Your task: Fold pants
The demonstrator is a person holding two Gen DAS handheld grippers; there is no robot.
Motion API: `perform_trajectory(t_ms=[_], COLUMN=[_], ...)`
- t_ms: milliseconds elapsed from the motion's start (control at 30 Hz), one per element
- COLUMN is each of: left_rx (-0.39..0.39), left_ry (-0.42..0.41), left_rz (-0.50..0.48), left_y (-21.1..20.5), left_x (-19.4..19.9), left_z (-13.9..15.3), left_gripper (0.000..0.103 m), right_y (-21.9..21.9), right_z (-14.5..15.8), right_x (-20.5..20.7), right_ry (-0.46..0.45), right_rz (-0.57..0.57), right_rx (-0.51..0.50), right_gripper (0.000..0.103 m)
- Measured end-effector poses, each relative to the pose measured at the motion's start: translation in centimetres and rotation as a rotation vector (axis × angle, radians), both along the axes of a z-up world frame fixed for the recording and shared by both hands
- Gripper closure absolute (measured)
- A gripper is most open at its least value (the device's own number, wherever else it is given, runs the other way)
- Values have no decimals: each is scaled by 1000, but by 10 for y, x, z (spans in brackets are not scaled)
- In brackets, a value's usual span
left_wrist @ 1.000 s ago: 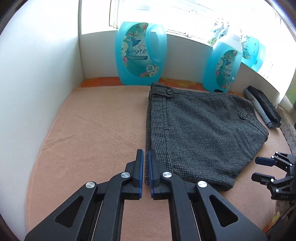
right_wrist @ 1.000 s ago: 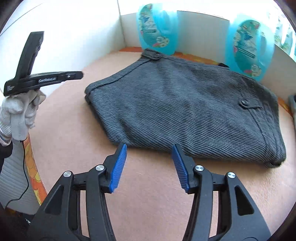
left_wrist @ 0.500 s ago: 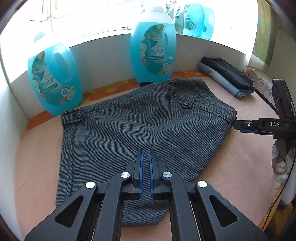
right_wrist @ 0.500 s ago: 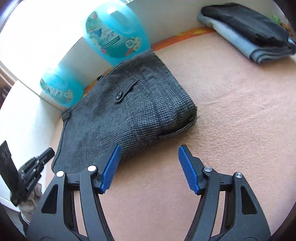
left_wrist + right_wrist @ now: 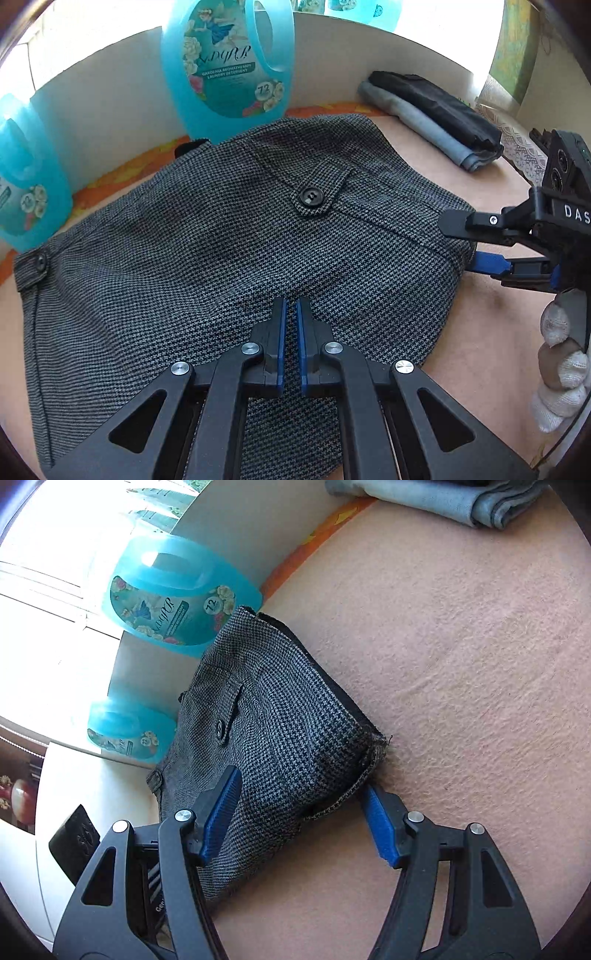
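1. The grey houndstooth pants (image 5: 229,266) lie folded on the peach cloth (image 5: 480,664), right beneath the left gripper (image 5: 290,310), whose jaws are clenched on nothing.
2. The right gripper (image 5: 299,812) stands released, its jaws having just been widening, straddling the pants' corner without pinching it.
3. 2 blue detergent bottles (image 5: 225,62) stand beyond the pants.

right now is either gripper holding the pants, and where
Nothing is held. The left gripper is shut and empty above the grey pants. The right gripper's open fingers straddle the pants' corner without pinching it.
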State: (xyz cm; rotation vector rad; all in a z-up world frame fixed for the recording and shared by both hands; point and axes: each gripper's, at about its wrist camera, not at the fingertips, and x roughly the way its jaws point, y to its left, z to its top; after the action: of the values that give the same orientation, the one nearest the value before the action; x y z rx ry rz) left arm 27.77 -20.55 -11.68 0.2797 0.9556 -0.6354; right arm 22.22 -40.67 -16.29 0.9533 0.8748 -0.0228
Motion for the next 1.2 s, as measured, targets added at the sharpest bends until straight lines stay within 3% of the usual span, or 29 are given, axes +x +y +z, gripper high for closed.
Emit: perform_trajectory(t_ms=[167, 267, 367, 433, 600, 867, 1033, 1200], left_rx=[-12, -7, -55, -78, -47, -93, -153, -149], left_ry=[-10, -24, -21, -25, -11, 3, -14, -39], left_rz=[-3, -4, -5, -26, -58, -33, 33, 130], left_y=[1, 0, 4, 3, -10, 0, 33, 88], left_x=[0, -3, -10, -17, -24, -27, -31, -37], left_z=[-2, 1, 11, 17, 5, 7, 22, 29], left_gripper=[98, 98, 98, 98, 98, 98, 98, 98], right_y=[10, 12, 6, 5, 14, 28, 45, 67], right_z=[3, 2, 0, 1, 14, 42, 68, 90], right_x=[7, 7, 4, 4, 3, 8, 10, 13], right_ry=[-19, -17, -25, -30, -55, -90, -133, -169], right_rz=[4, -2, -7, -1, 18, 60, 100, 150], right_rx=[-55, -74, -71, -77, -148, -240, -328, -418], right_gripper=[37, 60, 73, 76, 79, 82, 83, 84])
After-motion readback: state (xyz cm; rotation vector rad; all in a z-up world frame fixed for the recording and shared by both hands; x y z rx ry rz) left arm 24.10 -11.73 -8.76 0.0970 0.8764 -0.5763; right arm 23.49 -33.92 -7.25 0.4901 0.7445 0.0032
